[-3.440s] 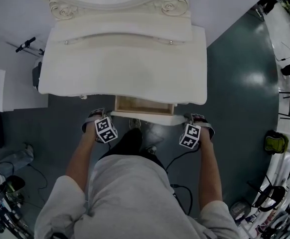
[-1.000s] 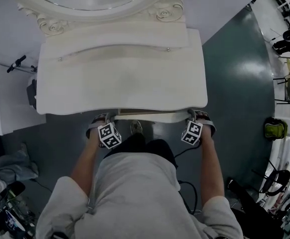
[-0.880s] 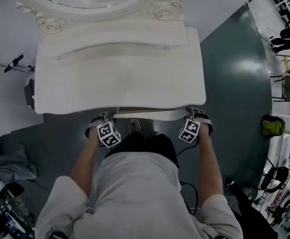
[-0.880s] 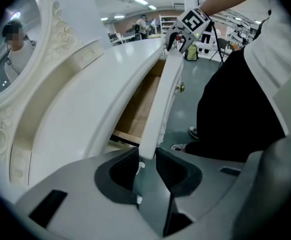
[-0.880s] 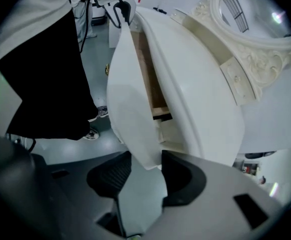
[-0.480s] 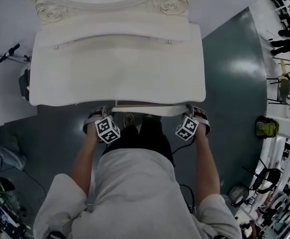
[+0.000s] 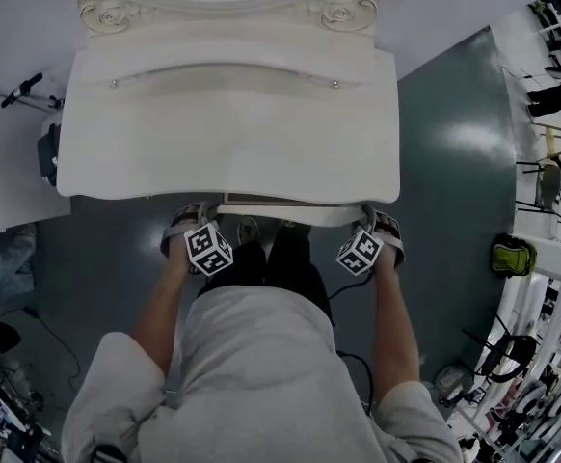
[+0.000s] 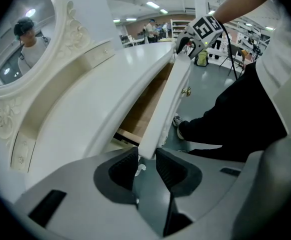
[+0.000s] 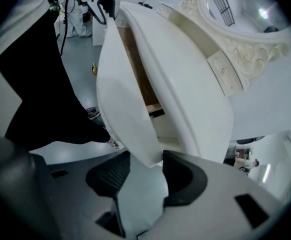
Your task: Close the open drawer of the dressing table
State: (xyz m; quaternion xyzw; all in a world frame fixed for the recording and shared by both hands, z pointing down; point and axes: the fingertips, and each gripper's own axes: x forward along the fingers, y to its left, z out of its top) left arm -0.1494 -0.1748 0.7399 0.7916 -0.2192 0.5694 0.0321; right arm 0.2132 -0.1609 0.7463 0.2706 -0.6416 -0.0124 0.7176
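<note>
The cream dressing table (image 7: 227,133) fills the upper head view. Its drawer front (image 7: 285,213) shows as a thin strip just out from the table's front edge. My left gripper (image 7: 201,218) is at the strip's left end and my right gripper (image 7: 369,218) at its right end. In the left gripper view the left gripper (image 8: 146,156) is shut on the end of the drawer front (image 8: 168,104), and the drawer's wooden inside (image 8: 140,104) shows through a narrow gap. The right gripper (image 9: 145,164) stands open, the drawer front (image 9: 120,94) between its jaws with a gap on one side.
The person's legs and a shoe (image 7: 250,230) are right under the drawer. A carved mirror frame (image 7: 107,8) rises at the table's back. A tripod (image 7: 20,90) lies to the left, cables (image 7: 1,394) at bottom left. A green bag (image 7: 508,256) and chairs are on the right.
The drawer, well pulled out at first, has slid in until only a thin strip shows. Both grippers went toward the table with it. Over the last second they barely moved.
</note>
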